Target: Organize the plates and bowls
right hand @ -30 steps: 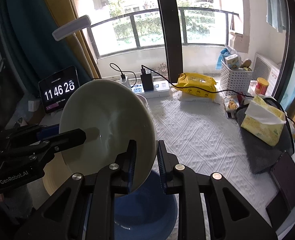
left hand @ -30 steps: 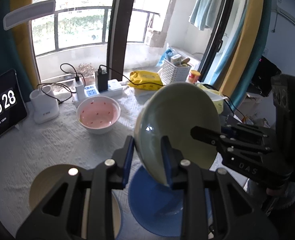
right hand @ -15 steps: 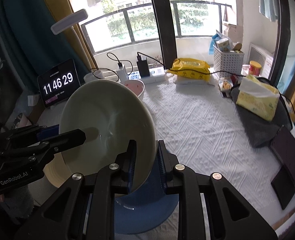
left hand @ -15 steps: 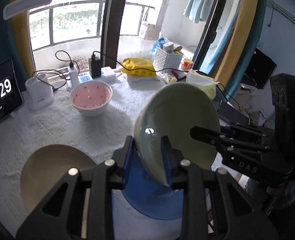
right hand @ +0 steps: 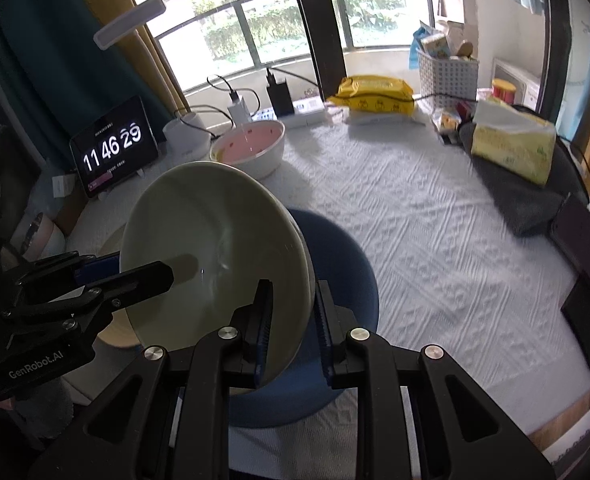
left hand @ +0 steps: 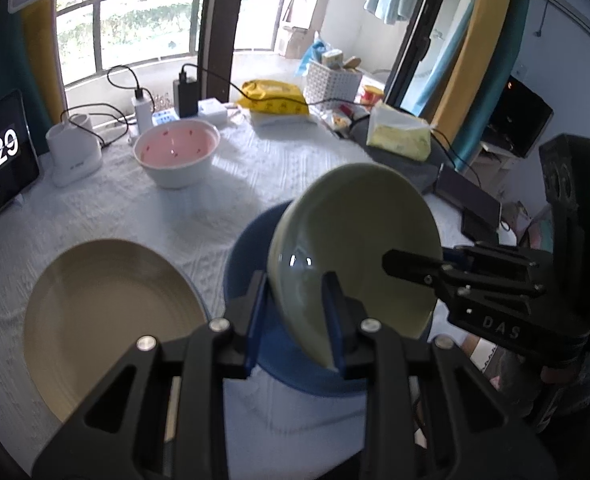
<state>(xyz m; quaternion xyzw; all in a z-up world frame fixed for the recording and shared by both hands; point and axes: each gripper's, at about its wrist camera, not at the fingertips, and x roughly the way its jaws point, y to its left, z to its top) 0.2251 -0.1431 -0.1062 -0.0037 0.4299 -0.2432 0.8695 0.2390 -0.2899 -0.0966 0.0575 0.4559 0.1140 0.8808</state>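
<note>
Both grippers' jaws pinch the green bowl (left hand: pixel 355 240) above the blue plate (right hand: pixel 343 248). Only the left view shows the tan plate (left hand: pixel 107 320) fully.

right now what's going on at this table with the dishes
A person holds a pale green bowl with both grippers: the left gripper and the right gripper each clamp its rim from opposite sides. The bowl is tilted, above a blue plate on the white tablecloth. A tan plate lies beside the blue one, and a pink bowl stands further back.
</note>
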